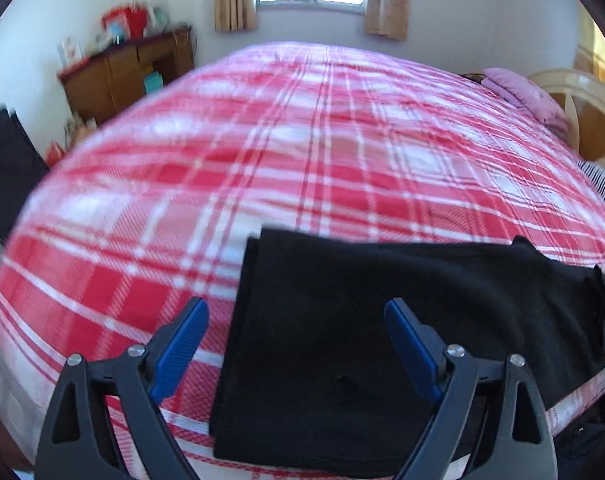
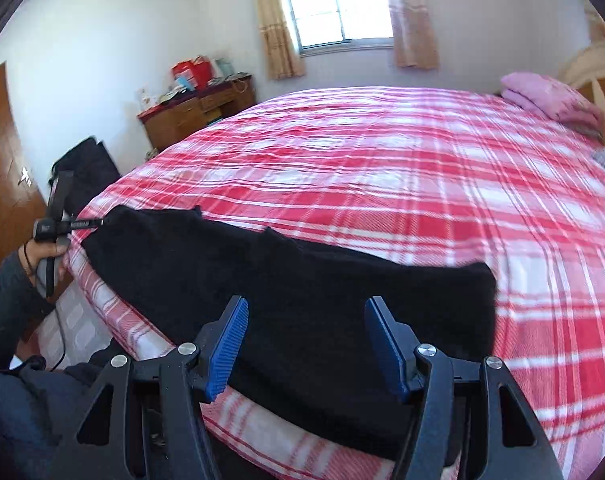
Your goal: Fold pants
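Observation:
Black pants lie flat along the near edge of a bed with a red and white plaid cover. They also show in the right wrist view, stretched from left to right. My left gripper is open and empty, just above the pants' left end. My right gripper is open and empty, above the pants' right end. The left gripper also shows at the far left of the right wrist view, held in a hand beside the pants' other end.
A pink pillow lies at the bed's far right by a cream headboard. A wooden cabinet with red bags stands left by the wall. A dark chair stands beside the bed. A window with curtains is behind.

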Tool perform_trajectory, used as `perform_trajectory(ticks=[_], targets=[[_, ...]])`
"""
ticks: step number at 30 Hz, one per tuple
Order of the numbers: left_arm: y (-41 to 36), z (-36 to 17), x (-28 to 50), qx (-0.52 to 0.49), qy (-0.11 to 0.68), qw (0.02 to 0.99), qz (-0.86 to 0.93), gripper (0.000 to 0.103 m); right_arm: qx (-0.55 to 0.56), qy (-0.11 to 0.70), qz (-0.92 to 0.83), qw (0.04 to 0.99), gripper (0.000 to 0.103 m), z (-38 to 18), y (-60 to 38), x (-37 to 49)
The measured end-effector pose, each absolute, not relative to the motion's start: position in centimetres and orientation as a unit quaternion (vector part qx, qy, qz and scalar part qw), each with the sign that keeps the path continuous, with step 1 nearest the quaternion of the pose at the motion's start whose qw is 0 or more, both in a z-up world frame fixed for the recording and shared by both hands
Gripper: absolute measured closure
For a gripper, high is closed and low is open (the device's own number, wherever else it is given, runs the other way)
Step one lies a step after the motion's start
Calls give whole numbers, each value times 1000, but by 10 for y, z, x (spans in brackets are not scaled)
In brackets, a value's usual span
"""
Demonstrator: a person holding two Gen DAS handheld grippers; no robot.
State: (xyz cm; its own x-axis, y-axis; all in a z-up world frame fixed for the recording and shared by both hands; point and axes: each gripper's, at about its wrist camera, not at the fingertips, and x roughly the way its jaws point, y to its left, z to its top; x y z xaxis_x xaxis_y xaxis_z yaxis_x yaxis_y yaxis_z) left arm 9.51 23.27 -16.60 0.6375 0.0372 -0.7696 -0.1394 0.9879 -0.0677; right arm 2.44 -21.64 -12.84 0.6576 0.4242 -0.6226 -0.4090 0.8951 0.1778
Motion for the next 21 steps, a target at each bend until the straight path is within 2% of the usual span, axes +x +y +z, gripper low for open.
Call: perform_trajectory(ticks=[1, 4, 5, 6, 8, 9, 16, 21], targets=[[236, -174, 97, -78, 430, 898, 38, 15, 20, 347, 226, 910, 40, -131, -221, 24], [229, -178, 95, -57, 424, 903, 31, 18, 56, 351, 216, 909, 40, -136, -234, 29], [226, -177, 96, -51, 426, 903, 22, 28, 65, 353, 213, 908, 40, -138, -236, 31], [224, -177, 94, -48, 427, 903, 18, 32, 76, 357, 210, 907, 40, -141, -240, 34], [227, -174, 94, -56, 432, 900, 0, 74, 90, 360, 203, 906, 40, -145, -245, 37], [230, -172, 95, -67, 435, 898, -13, 81, 99, 361, 198, 906, 40, -147, -249, 38], [224, -144, 84, -132, 415, 898, -68, 81, 138, 349, 171, 911, 40, -144, -268, 42], [190, -103, 75, -161, 378, 901, -137, 81, 151, 352, 158, 910, 40, -143, -276, 44]])
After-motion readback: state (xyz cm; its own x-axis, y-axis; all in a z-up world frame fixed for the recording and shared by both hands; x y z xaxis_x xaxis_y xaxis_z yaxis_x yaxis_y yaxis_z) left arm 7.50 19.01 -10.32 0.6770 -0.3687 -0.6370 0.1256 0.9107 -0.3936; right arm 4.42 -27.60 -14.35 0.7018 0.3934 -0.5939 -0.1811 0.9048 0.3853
